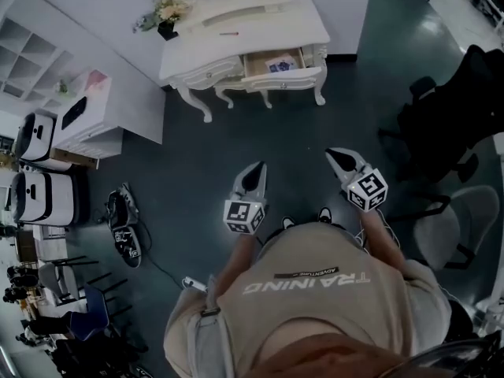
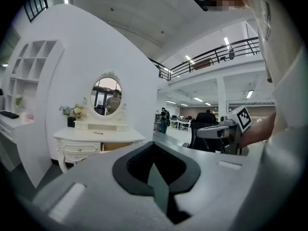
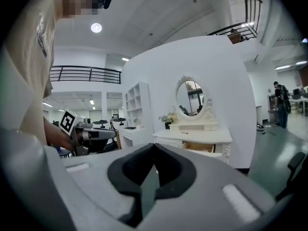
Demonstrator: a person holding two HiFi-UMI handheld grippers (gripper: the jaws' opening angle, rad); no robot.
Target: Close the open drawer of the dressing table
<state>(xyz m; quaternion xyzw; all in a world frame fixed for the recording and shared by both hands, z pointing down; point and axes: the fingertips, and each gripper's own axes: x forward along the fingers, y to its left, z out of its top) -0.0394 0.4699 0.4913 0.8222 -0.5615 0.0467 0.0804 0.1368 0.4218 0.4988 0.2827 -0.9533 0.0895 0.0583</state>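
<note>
The white dressing table (image 1: 260,34) stands against the wall far ahead of me. Its right drawer (image 1: 285,75) is pulled open, with a small printed item inside. My left gripper (image 1: 253,172) and right gripper (image 1: 339,157) hover side by side over the dark floor, well short of the table, both pointing toward it. Both are shut, with nothing between the jaws. The left gripper view shows the table (image 2: 96,137) at lower left past its gripper (image 2: 156,177). The right gripper view shows the open drawer (image 3: 204,149) beyond its gripper (image 3: 151,177).
A white cabinet (image 1: 87,113) and shelf unit stand left of the table. Black office chairs (image 1: 441,124) and a grey chair (image 1: 465,227) crowd the right side. Gear and a cable (image 1: 126,227) lie on the floor at left. Flowers (image 1: 165,14) sit on the tabletop.
</note>
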